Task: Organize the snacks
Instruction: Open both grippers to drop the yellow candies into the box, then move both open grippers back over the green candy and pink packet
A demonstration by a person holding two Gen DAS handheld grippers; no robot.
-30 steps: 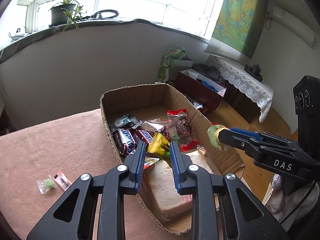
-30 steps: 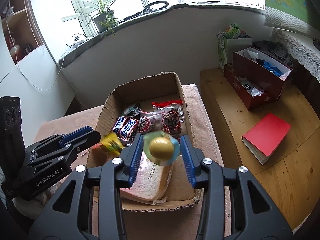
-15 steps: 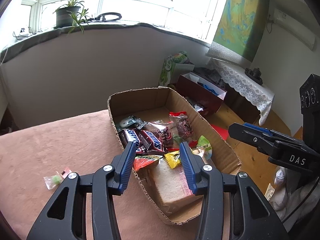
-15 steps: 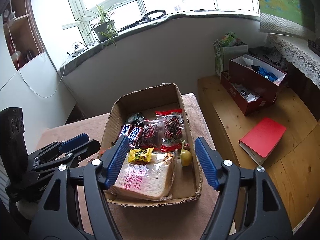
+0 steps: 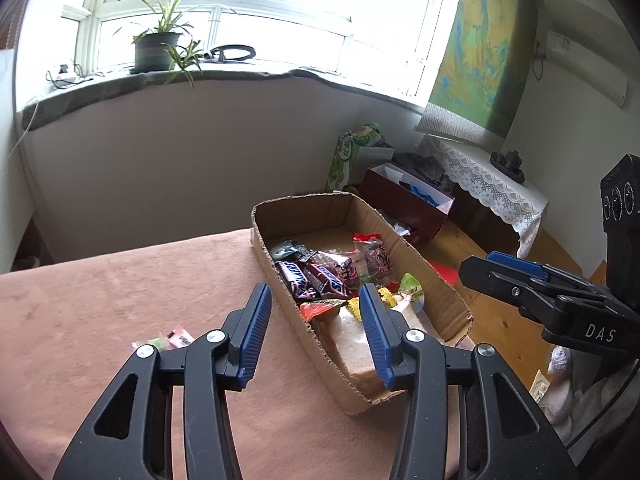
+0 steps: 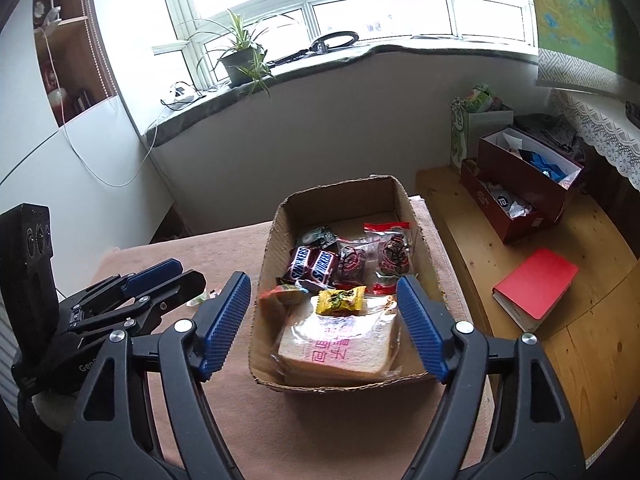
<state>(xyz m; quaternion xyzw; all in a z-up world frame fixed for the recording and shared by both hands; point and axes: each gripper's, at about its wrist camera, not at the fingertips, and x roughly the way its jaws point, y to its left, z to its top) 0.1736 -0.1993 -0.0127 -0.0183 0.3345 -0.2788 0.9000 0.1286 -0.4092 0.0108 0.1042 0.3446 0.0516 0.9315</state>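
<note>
A cardboard box (image 6: 267, 264) (image 5: 424, 264) on the pink-brown tablecloth holds snacks: Snickers bars (image 6: 314, 265) (image 5: 314, 280), a bagged slice of bread (image 6: 340, 344), a yellow packet (image 6: 341, 299), an orange packet (image 6: 282, 293) and red-sealed bags (image 6: 390, 252). A green-lidded jelly cup (image 5: 412, 294) lies in the box. Two small wrapped candies (image 5: 168, 341) lie on the cloth left of the box. My left gripper (image 5: 314, 328) is open and empty above the box's left wall. My right gripper (image 6: 322, 320) is open and empty above the box's near end.
A wooden bench (image 6: 520, 280) at the right carries a red book (image 6: 536, 288), a dark red shoebox (image 6: 520, 184) and a green bag (image 6: 472, 120). A windowsill with a potted plant (image 6: 240, 60) runs along the back wall.
Both grippers opened and dropped their snacks into the box: the left its yellow packet, the right its jelly cup. Both then pulled back and up from the box.
</note>
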